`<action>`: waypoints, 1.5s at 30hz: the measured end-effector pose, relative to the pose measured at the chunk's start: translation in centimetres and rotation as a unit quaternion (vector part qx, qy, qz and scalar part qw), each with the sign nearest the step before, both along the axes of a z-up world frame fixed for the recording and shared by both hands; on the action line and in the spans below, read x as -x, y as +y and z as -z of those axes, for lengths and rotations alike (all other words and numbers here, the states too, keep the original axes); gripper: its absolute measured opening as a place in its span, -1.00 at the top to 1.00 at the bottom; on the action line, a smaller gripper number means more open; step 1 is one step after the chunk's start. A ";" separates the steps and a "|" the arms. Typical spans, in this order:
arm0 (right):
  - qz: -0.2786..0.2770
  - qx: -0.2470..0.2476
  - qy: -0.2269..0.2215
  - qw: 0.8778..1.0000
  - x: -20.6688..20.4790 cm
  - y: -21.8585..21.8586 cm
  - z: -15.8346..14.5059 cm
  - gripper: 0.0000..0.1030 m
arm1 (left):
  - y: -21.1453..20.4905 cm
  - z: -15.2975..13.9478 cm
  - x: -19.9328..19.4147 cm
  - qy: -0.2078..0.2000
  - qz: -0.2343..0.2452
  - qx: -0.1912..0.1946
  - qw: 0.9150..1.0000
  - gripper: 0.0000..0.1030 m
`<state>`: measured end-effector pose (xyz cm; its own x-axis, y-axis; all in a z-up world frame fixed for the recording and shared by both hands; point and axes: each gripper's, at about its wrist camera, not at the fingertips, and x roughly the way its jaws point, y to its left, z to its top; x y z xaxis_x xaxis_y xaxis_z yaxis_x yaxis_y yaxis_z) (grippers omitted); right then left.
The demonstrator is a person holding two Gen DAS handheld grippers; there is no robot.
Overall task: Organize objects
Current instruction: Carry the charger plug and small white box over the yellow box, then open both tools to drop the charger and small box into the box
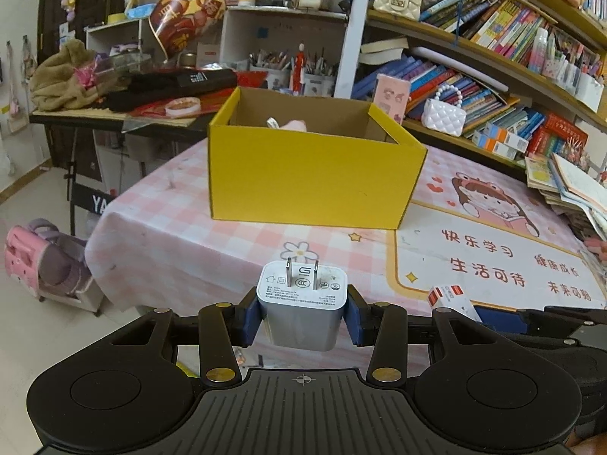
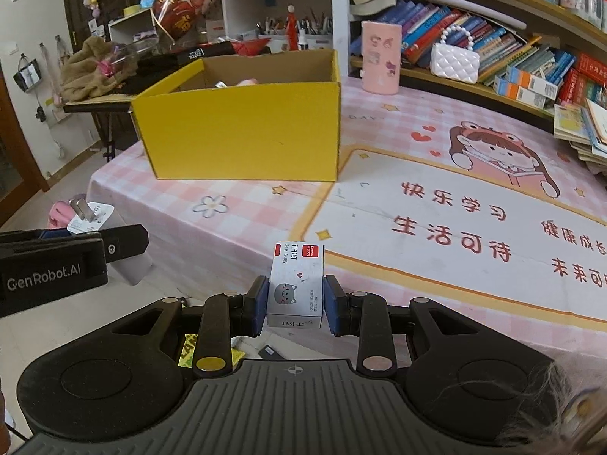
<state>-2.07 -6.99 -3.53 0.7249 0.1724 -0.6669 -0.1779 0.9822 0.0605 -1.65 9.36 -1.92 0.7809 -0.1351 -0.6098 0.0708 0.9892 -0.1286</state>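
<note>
My left gripper (image 1: 302, 313) is shut on a white plug charger (image 1: 302, 303), prongs up, held above the near edge of the pink table. The charger also shows in the right wrist view (image 2: 91, 215). My right gripper (image 2: 296, 303) is shut on a small white staple box (image 2: 296, 284) with a cat drawing, also held over the table's near edge. That box shows at the right in the left wrist view (image 1: 449, 299). An open yellow cardboard box (image 1: 315, 174) (image 2: 242, 129) stands further back on the table, with a pink item and a white item inside.
The table has a pink checked cloth with a cartoon mat (image 2: 455, 227). A pink cup (image 2: 380, 57) stands behind the yellow box. Bookshelves (image 1: 493, 57) and a book stack (image 1: 569, 189) are on the right. A cluttered side desk (image 1: 114, 106) and a pink backpack (image 1: 41, 261) are on the left.
</note>
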 end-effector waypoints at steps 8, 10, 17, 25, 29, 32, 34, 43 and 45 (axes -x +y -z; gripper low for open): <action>-0.002 0.004 -0.007 1.000 0.0 1.6 -0.5 0.45 | 1.4 -0.7 0.1 -0.014 0.005 -0.002 1.000 0.17; 0.002 0.004 -0.006 1.000 -0.1 1.7 -0.5 0.45 | 1.6 -0.8 -0.1 -0.018 0.007 -0.002 1.000 0.17; 0.003 0.003 0.004 1.000 -1.4 2.2 -0.7 0.45 | 1.9 -1.0 -1.2 -0.018 0.006 0.004 1.000 0.17; -0.004 -0.012 -0.035 0.999 -4.9 2.7 -3.0 0.45 | 2.2 -3.1 -4.0 -0.068 -0.010 0.009 0.998 0.17; -0.012 -0.019 -0.082 0.996 -8.3 2.8 -5.5 0.45 | 2.0 -5.0 -6.9 -0.109 -0.015 0.007 0.994 0.17; -0.017 -0.016 -0.109 0.994 -11.0 2.8 -6.9 0.45 | 1.7 -6.4 -9.4 -0.136 -0.023 0.005 0.990 0.17; -0.023 -0.015 -0.125 0.992 -12.8 2.7 -7.6 0.45 | 1.5 -6.9 -11.1 -0.144 -0.026 0.003 0.989 0.17; -0.075 0.030 -0.085 0.993 -19.8 3.3 -5.0 0.44 | -0.3 -5.3 -17.1 -0.112 -0.031 -0.004 0.993 0.17; -0.091 0.042 -0.070 0.993 -20.6 3.5 -4.3 0.44 | -0.7 -4.8 -17.8 -0.101 -0.034 -0.010 0.994 0.17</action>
<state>18.49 -3.53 0.74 0.7738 0.2571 -0.5789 -0.3531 0.9338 -0.0572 16.14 8.64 2.84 0.8948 -0.0679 -0.4413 0.0265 0.9947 -0.0994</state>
